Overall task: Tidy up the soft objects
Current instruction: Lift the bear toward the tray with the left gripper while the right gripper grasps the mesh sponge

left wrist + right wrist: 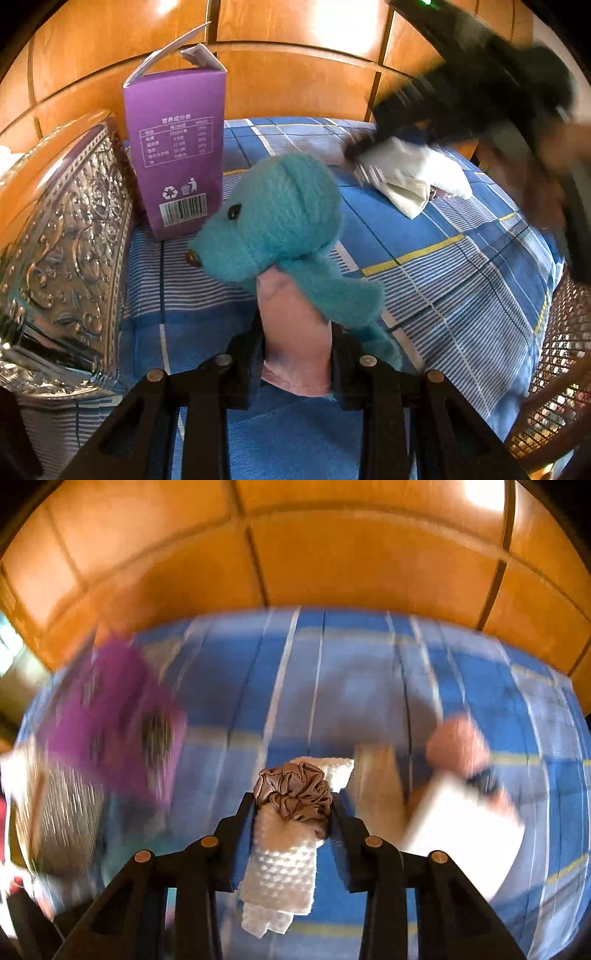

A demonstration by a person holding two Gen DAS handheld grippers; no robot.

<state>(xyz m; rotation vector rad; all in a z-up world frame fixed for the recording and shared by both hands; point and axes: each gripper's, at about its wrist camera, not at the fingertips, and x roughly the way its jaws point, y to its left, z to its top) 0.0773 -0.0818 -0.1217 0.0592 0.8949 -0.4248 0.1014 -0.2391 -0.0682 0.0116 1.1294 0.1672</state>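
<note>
Flanking the teddy bear (280,218) clamped in left jaws: purple carton (177,151), silver box (70,236); right jaws clamp towel (284,853).

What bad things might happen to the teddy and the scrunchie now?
1. The left hand-held gripper pinches only the pink cloth under the blue teddy, so the teddy might slip off.
2. The teddy hangs close to the tall purple carton and may knock it over.
3. The right hand-held gripper squeezes a brown scrunchie and white knitted cloth together; one could drop.

Carton (175,151) behind plush bear (273,221), embossed box (70,240) left
</note>
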